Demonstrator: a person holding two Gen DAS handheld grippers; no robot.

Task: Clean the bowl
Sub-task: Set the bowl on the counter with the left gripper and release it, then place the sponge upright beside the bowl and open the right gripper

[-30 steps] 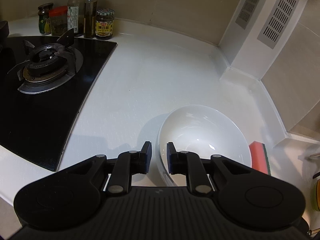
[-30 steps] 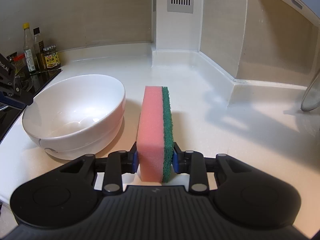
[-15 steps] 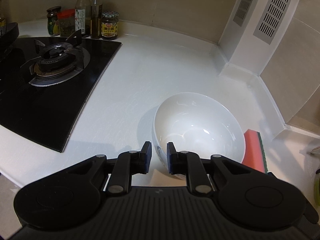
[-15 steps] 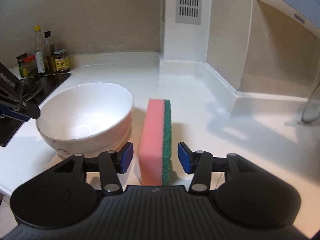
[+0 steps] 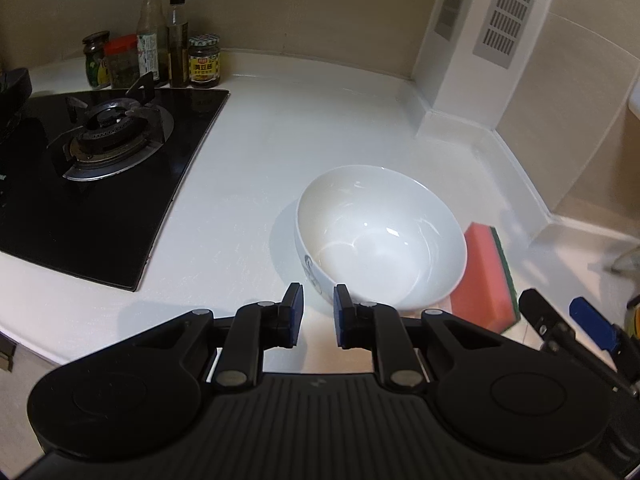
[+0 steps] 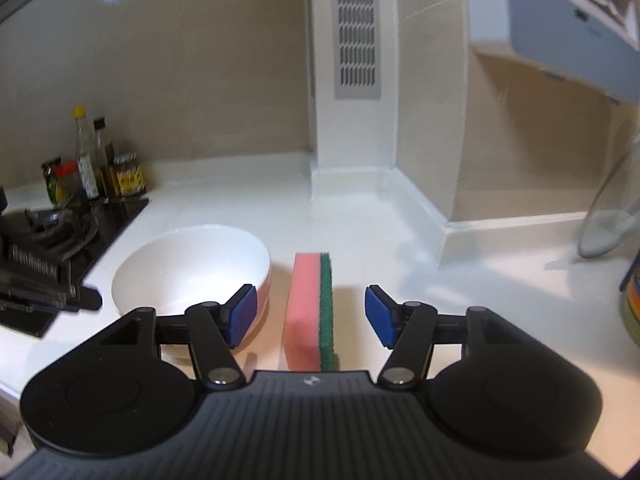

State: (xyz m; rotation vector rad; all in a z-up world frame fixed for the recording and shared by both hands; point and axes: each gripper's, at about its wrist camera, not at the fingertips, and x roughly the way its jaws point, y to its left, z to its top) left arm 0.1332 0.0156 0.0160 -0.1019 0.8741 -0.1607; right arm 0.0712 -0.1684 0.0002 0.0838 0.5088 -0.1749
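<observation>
1. I see the bowl (image 5: 382, 236) upright on the white counter (image 5: 280, 152), glossy white inside, with a small blue mark on its outer wall.
2. My left gripper (image 5: 317, 316) sits at the bowl's 6 o'clock, jaws parted narrowly, grasping nothing.
3. My right gripper (image 6: 310, 314) is spread wide; the sponge (image 6: 310, 308) stands on edge between its pads, untouched, at the bowl's 3 o'clock.

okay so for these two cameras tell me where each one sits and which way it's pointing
Left wrist: rides the left gripper, looking forward and down over the bowl toward the stove; its own two fingers show, and the right gripper at the right edge.
Right wrist: rides the right gripper, facing the sponge and back wall; its open fingers show, and the left gripper at the left edge.
Shared: bowl, sponge, stove, bottles.
</observation>
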